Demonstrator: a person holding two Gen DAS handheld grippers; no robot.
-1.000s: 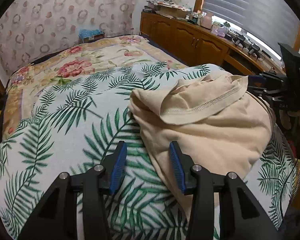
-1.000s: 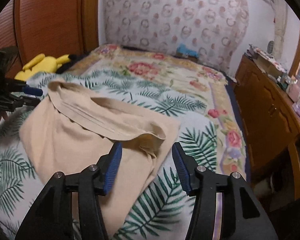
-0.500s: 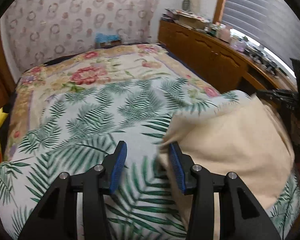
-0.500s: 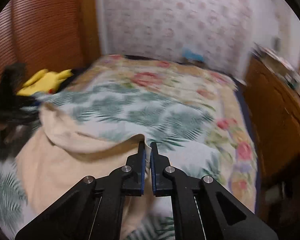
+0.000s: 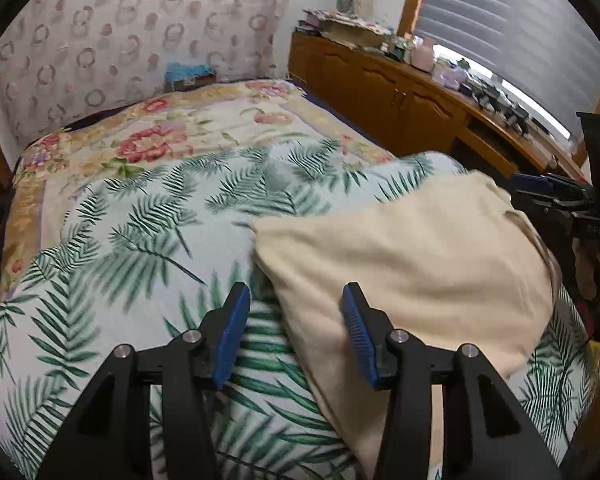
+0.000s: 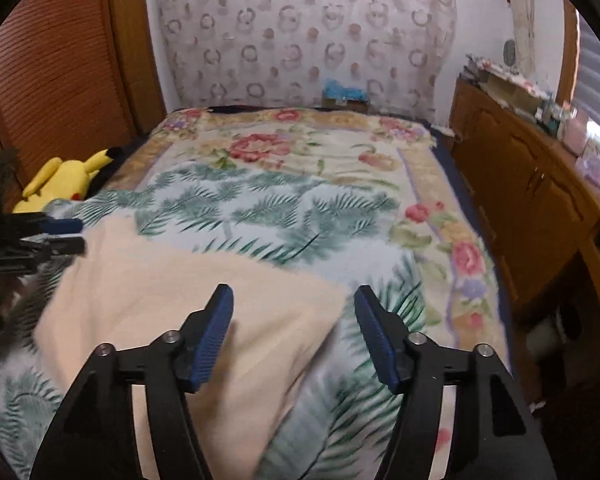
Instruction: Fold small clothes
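A beige garment lies folded and smooth on the palm-leaf sheet that covers the bed. My left gripper hovers over its near left edge. Its jaws are opening, the cloth lies below the gap, and the blue pads do not press on it. The right gripper shows at the garment's far right side. In the right wrist view the garment spreads to the left. My right gripper hangs over its right edge with jaws opening and nothing pinched. The left gripper shows at the left edge.
A floral blanket covers the far half of the bed. A yellow plush toy lies by the slatted wooden door. Wooden cabinets with clutter on top run along the right. A blue box sits at the wall.
The right gripper shut on the garment's loose hem flap, then let go and opened wide. The flap is gone and the garment now lies flat. The left gripper's jaws widened a little.
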